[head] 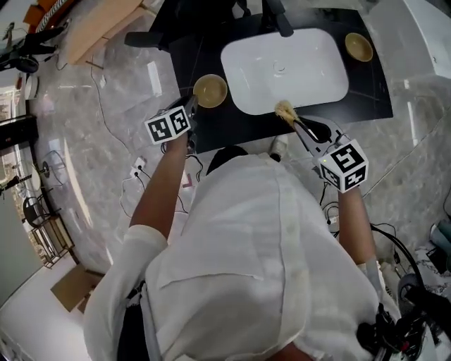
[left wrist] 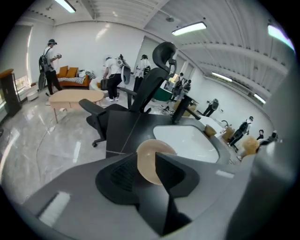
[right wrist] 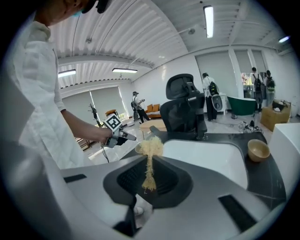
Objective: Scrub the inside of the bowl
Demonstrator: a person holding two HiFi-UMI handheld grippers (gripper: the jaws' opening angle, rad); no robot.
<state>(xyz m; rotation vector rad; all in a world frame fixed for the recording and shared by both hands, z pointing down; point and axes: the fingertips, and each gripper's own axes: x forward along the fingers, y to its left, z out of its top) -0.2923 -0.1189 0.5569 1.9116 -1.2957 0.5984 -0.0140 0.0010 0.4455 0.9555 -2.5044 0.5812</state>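
A tan wooden bowl (head: 210, 90) stands upright on the black counter (head: 211, 134), just left of the white sink. My left gripper (head: 192, 107) is at the bowl's near left edge. In the left gripper view the bowl (left wrist: 146, 161) shows in the gap between the jaws, which stand open with no pad pressing on it. My right gripper (head: 297, 123) hovers over the counter's front edge, right of the bowl. It is shut on a pale fibrous scrubber (head: 285, 111), whose tuft (right wrist: 151, 146) sticks out past the jaws of the right gripper (right wrist: 149, 174).
The white sink basin (head: 285, 70) fills the middle of the counter, with a dark faucet (head: 278, 17) behind it. A second wooden bowl (head: 359, 46) sits at the far right corner. Cables (head: 137, 173) lie on the marble floor. People stand far off in the room.
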